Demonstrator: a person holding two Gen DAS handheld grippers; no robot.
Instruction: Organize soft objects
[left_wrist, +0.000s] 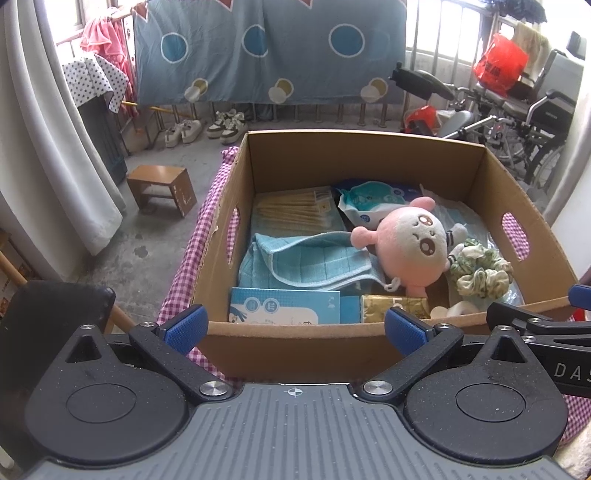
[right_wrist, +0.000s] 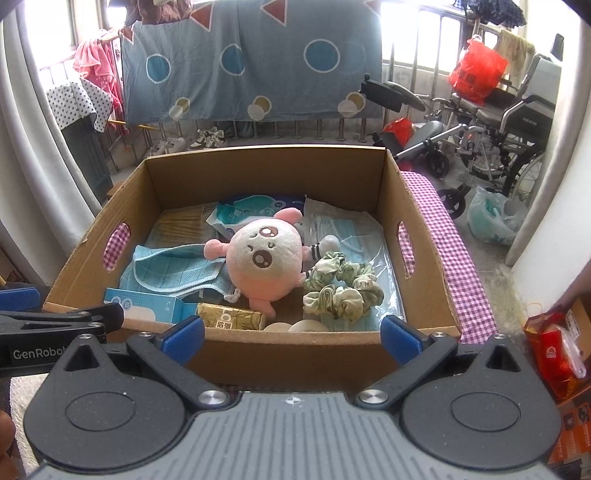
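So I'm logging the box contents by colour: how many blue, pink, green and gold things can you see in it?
Blue: 4, namely towel, carton, wipes pack, masks bag
Pink: 1, plush toy
Green: 1, scrunchie
Gold: 1, tissue pack
Total: 7

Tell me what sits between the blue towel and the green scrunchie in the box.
The pink plush toy lies between the blue towel and the green scrunchie, clearest in the right wrist view.
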